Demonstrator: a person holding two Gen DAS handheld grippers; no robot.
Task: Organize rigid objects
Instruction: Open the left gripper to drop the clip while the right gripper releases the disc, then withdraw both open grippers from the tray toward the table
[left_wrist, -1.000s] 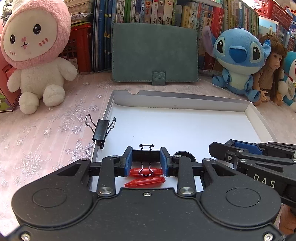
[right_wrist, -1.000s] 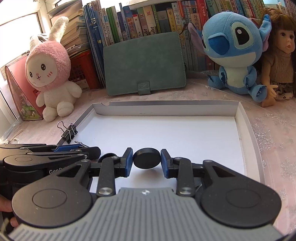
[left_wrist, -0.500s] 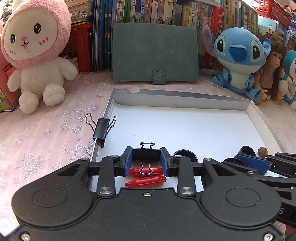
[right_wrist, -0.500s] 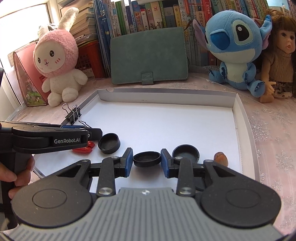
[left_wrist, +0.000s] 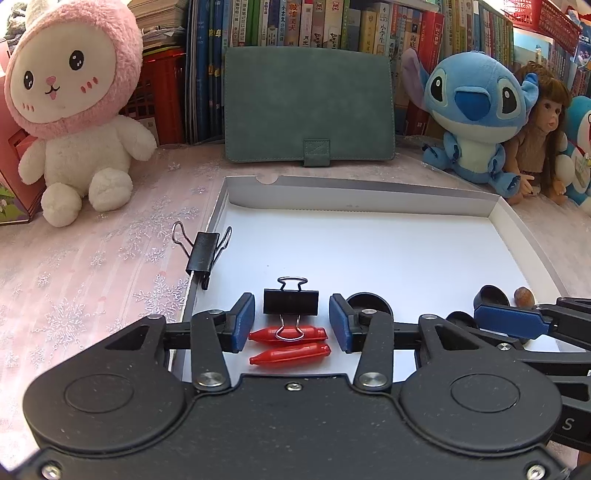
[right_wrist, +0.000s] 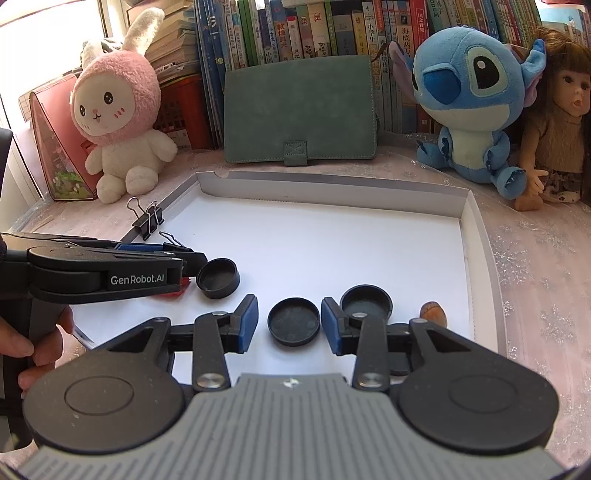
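My left gripper (left_wrist: 291, 325) is open over the near left of the white tray (left_wrist: 354, 195). A black binder clip (left_wrist: 291, 302) lies between its fingers, free of both pads, beside two red caps (left_wrist: 290, 352). A second binder clip (left_wrist: 203, 253) is clipped on the tray's left rim. My right gripper (right_wrist: 289, 325) is open, with a black round lid (right_wrist: 293, 321) lying on the tray floor between its fingers. Two more black lids (right_wrist: 218, 277) (right_wrist: 365, 301) and a brown acorn (right_wrist: 433, 312) lie nearby.
A green wallet (left_wrist: 308, 107) leans on a row of books behind the tray. A pink bunny plush (left_wrist: 70, 110) sits at the left, a blue Stitch plush (left_wrist: 472, 114) and a doll (right_wrist: 557, 122) at the right. The table has a pink snowflake cloth (left_wrist: 81, 280).
Both grippers have opened. The left let go of the binder clip. The right set the black lid down in the tray after moving right, away from the left gripper.
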